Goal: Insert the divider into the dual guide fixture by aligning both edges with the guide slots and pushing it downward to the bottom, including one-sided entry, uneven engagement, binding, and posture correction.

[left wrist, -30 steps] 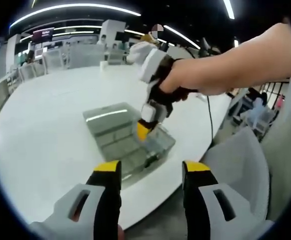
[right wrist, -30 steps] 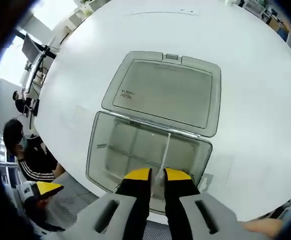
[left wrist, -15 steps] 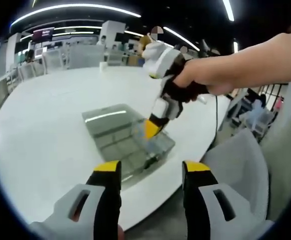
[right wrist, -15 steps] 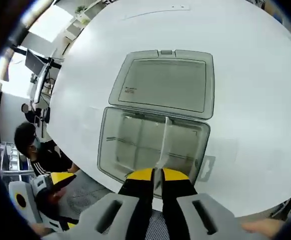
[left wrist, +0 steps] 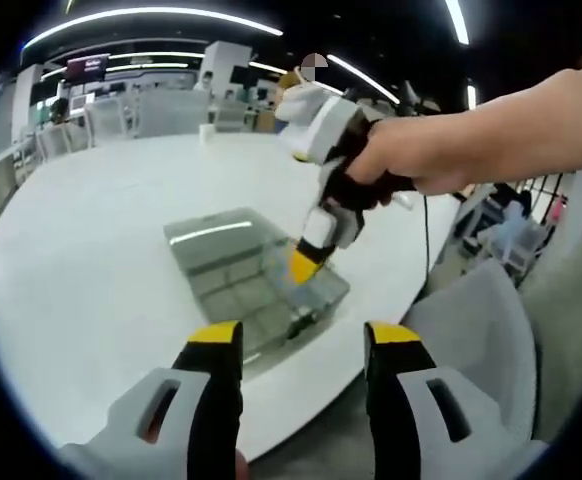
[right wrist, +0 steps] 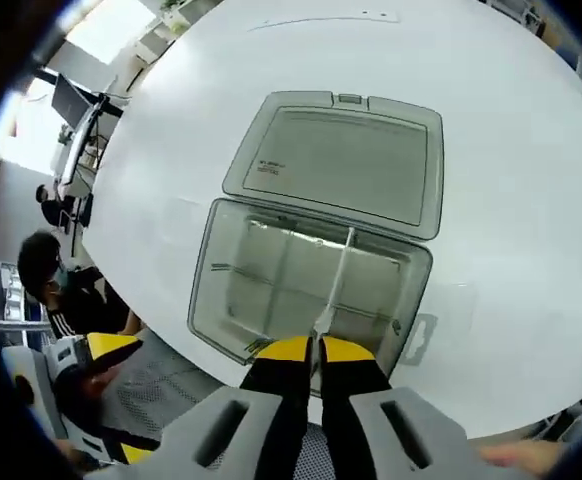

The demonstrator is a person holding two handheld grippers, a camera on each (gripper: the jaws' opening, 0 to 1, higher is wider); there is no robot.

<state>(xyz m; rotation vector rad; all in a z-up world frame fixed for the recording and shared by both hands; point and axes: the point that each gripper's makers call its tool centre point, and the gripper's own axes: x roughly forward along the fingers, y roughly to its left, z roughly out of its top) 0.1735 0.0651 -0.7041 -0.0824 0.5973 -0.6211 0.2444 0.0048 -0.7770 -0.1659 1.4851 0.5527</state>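
Here, the right claw (right wrist: 308, 349) grips a clear divider (right wrist: 335, 292) over an open box (right wrist: 271, 300) on a white table (right wrist: 501, 150).

Right gripper view: the claw's jaws are pressed together on the divider's near end; the thin panel runs from them across the box to its far wall, toward the box's right side. The lid (right wrist: 341, 165) lies flat beyond the box, joined along the far wall. Left gripper view: the left claw (left wrist: 301, 350) hangs off the table's near edge, apart from the box (left wrist: 261, 285), jaws spread with nothing between them; a hand (left wrist: 411, 165) holds the right claw (left wrist: 304, 265) down into the box's right end. A grey chair (left wrist: 481, 330) stands right of the box.
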